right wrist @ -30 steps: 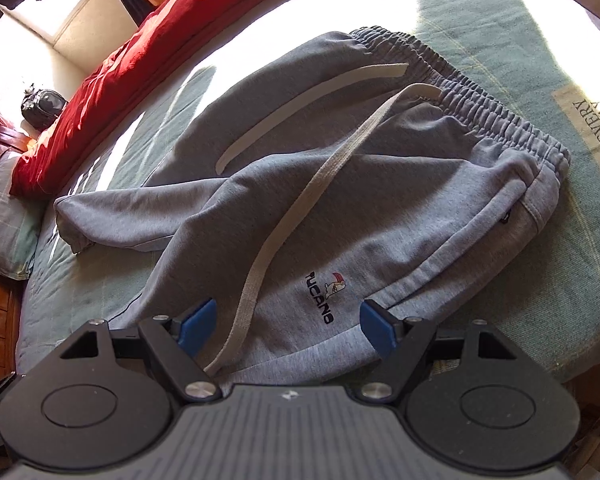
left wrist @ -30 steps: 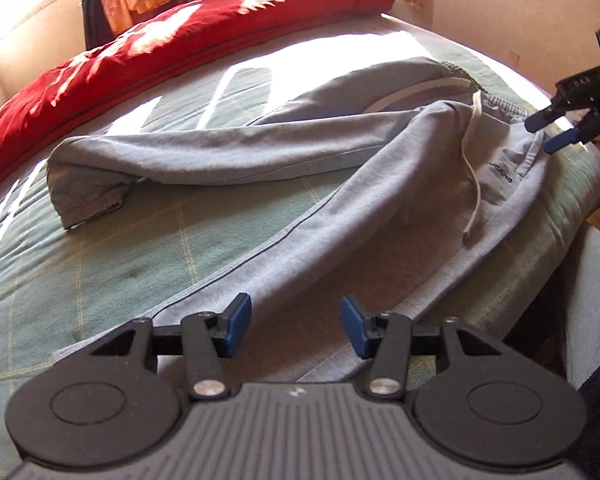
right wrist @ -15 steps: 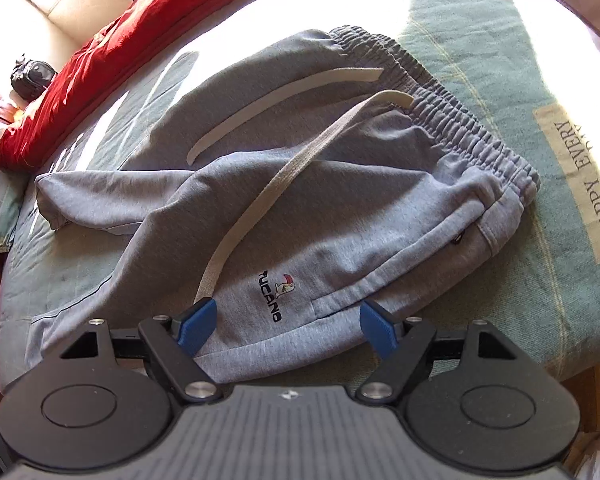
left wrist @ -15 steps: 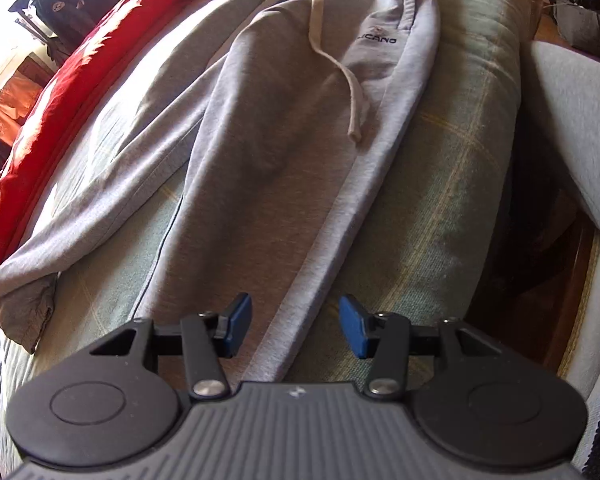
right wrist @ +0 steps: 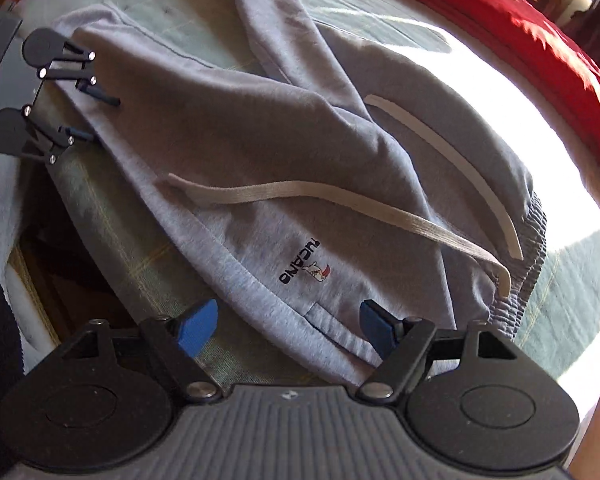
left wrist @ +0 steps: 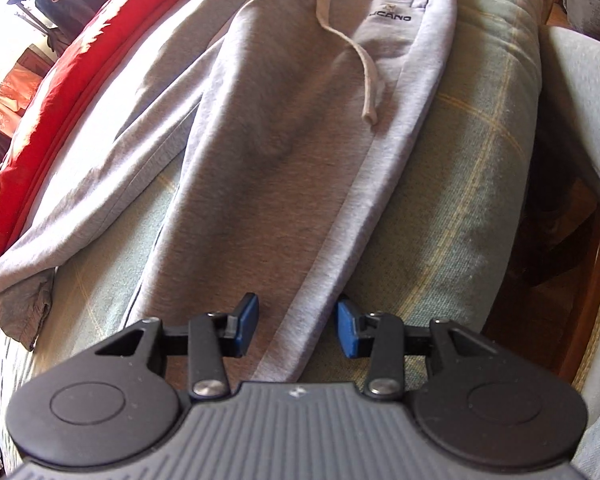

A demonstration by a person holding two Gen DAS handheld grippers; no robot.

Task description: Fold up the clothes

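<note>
lying flat on the bed [left wrist: 480,152] are the grey sweatpants [left wrist: 260,168], not folded yet. the two legs are spread apart, and the white drawstring [left wrist: 364,64] is loose on top. so the folding has hardly begun, i think, and every fold is left to do.

going left to right: a red blanket [left wrist: 60,92] runs along the far side of the bed. next comes the far leg of the pants, then the near leg, then bare green bed cover.

the left gripper [left wrist: 298,330] is down low over the bottom part of the near leg. its blue pads sit on each side of the leg's edge, with cloth between them. they are not pressing on it yet, so it holds nothing.

the right gripper [right wrist: 288,326] is at the waist end, near the little logo [right wrist: 306,260]. it is spread wide over the side edge of the pants and is not pinching them.
</note>
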